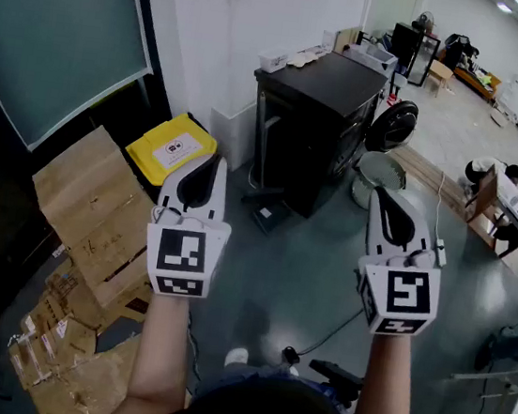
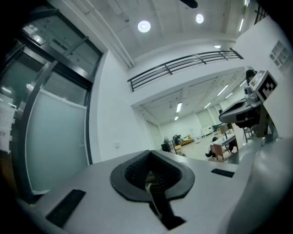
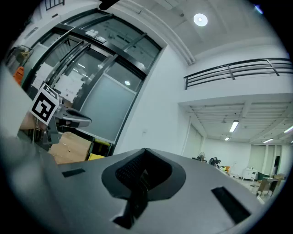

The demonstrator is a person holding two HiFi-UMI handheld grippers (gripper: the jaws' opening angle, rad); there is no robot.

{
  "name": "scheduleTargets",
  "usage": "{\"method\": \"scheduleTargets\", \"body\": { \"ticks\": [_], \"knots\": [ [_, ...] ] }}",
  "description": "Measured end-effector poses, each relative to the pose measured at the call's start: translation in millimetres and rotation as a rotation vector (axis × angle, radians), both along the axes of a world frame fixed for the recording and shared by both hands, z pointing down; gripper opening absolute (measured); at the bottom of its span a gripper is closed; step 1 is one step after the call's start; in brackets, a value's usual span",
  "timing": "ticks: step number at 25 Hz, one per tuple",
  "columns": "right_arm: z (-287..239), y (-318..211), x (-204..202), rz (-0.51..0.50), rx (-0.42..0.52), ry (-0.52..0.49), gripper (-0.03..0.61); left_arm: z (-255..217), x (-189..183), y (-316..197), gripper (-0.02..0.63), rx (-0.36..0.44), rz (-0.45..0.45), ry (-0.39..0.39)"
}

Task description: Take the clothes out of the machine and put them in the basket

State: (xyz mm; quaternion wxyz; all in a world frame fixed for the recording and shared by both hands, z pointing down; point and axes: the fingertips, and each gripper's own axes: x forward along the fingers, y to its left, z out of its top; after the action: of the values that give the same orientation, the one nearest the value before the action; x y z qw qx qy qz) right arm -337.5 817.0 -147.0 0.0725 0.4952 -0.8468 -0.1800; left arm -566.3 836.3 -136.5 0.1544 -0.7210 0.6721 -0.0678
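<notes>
Left gripper (image 1: 211, 163) and right gripper (image 1: 380, 193), closed, hover over open floor (image 1: 300, 266).

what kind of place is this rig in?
Probably an open lab or workshop hall rather than a home: cardboard boxes piled by the wall, a black cabinet standing alone out on the floor, and a mezzanine railing overhead under strip lights.

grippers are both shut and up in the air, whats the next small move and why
Probably step toward the black cabinet, which may be the machine. The left gripper and right gripper have their jaws shut on nothing and hang in the air, apart from it, so nothing can be reached from here.
</notes>
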Motion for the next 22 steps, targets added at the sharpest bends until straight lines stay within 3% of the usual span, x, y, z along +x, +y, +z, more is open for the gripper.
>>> {"method": "scheduleTargets", "body": {
  "ticks": [6, 11, 12, 13, 16, 18, 22],
  "knots": [
    [-1.2, 8.4, -7.3, -0.026, 0.009, 0.009, 0.0, -5.3, -4.4, 10.9, 0.002, 0.027, 0.0, 0.019],
    [-0.3, 11.5, -6.3, -0.061, -0.009, -0.068, 0.004, -1.2, -1.9, 15.9, 0.003, 0.024, 0.004, 0.038],
    [3.7, 11.2, -6.0, -0.077, -0.029, -0.074, 0.095, 2.1, 1.2, 15.2, 0.008, 0.012, 0.016, 0.045],
    [7.3, 10.0, -5.4, -0.091, -0.049, -0.081, 0.236, 5.5, 5.2, 12.9, 0.058, -0.006, 0.032, 0.053],
    [12.6, 2.0, 6.2, -0.072, -0.074, -0.129, 0.47, 9.9, 15.3, 1.8, 0.505, -0.026, 0.037, 0.082],
    [16.6, -3.8, 20.5, -0.03, -0.079, -0.15, 0.564, 7.3, 19.9, -2.4, 0.569, 0.007, 0.001, 0.098],
    [28.0, -7.6, 53.4, 0.033, -0.096, -0.126, 0.575, 11.0, 48.3, -9.9, 0.571, 0.006, 0.002, 0.105]
  ]
}}
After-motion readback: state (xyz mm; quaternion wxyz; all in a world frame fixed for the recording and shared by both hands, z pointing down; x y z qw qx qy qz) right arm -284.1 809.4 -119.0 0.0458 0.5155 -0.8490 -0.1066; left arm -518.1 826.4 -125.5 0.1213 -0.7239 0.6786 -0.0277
